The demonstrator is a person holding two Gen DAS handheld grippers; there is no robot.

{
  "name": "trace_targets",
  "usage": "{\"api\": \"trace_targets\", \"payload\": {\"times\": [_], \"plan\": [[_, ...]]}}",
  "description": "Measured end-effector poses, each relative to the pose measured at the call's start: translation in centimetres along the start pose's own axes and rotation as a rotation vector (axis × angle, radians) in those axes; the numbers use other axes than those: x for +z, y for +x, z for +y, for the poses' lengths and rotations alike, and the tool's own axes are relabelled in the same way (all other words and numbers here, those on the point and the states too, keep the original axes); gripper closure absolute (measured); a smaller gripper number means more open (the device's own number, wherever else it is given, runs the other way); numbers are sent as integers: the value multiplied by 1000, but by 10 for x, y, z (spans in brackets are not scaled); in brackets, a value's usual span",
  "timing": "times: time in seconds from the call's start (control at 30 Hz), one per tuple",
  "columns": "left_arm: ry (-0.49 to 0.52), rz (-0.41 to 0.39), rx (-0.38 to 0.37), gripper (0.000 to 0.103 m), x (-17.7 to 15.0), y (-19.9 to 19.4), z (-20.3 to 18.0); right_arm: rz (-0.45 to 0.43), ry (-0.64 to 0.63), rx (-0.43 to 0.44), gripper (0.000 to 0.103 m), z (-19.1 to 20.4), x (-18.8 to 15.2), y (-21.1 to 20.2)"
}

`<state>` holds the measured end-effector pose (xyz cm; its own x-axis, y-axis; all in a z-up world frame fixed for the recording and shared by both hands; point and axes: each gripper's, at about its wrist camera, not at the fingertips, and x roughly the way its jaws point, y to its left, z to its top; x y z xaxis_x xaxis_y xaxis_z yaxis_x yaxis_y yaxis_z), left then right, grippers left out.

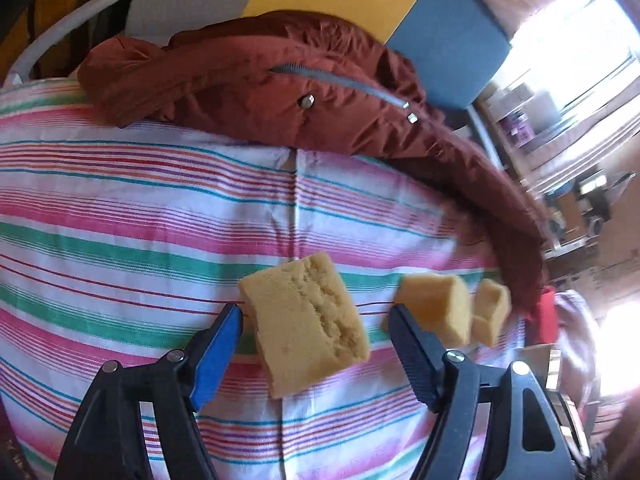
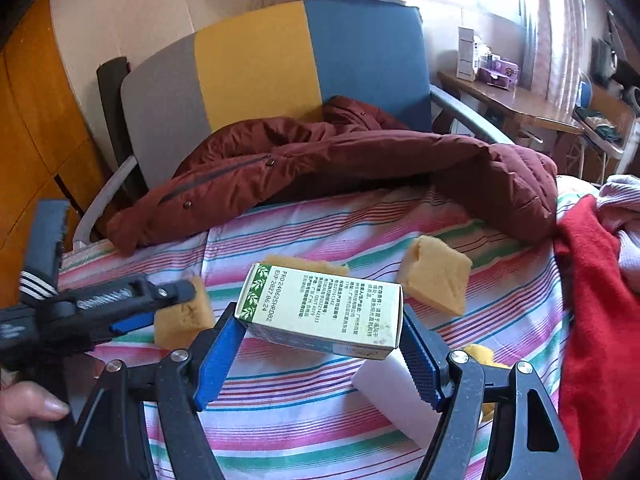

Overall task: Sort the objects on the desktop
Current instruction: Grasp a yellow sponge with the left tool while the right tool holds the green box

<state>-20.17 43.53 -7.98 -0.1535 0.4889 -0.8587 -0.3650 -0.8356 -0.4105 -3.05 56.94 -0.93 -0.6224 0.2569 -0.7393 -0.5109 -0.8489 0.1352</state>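
Note:
In the left wrist view my left gripper (image 1: 316, 314) is open above the striped cloth (image 1: 120, 208). A yellow sponge block (image 1: 306, 322) lies between its fingers, touching neither. Two more sponge pieces (image 1: 436, 306) (image 1: 490, 312) lie to the right. In the right wrist view my right gripper (image 2: 322, 326) is shut on a white-and-green printed box (image 2: 324, 312), held above the cloth. The left gripper (image 2: 120, 304) shows there at left, over a sponge (image 2: 184, 314). A sponge (image 2: 436, 280) lies further right. A white foam block (image 2: 396, 388) lies under the box.
A dark red jacket (image 2: 320, 168) lies across the back of the cloth and over a grey, yellow and blue chair (image 2: 256, 60). Red and pink clothes (image 2: 592, 300) are piled at the right. A wooden desk (image 2: 516, 104) with small items stands far right.

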Motion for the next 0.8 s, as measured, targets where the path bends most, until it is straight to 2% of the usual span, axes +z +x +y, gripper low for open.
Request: {"api": "trace_targets", "payload": {"times": [0.1, 0.13, 0.2, 0.37, 0.57, 0.7, 0.8], "plan": [[19, 22, 38, 31, -3, 9, -5, -29, 10, -22, 27, -5, 3, -7], [30, 22, 51, 40, -4, 11, -6, -32, 13, -21, 27, -7, 4, -8], [69, 23, 71, 40, -10, 15, -7, -30, 23, -11, 27, -8, 4, -8], [91, 9, 26, 46, -19, 10, 1, -21, -10, 39, 27, 0, 3, -6], [144, -48, 35, 48, -42, -12, 16, -30, -52, 100, 27, 16, -1, -8], [136, -73, 28, 48, -57, -34, 30, 11, -57, 205, 27, 27, -6, -2], [151, -112, 33, 48, -71, -56, 37, 33, -101, 213, 27, 41, -14, 3]]}}
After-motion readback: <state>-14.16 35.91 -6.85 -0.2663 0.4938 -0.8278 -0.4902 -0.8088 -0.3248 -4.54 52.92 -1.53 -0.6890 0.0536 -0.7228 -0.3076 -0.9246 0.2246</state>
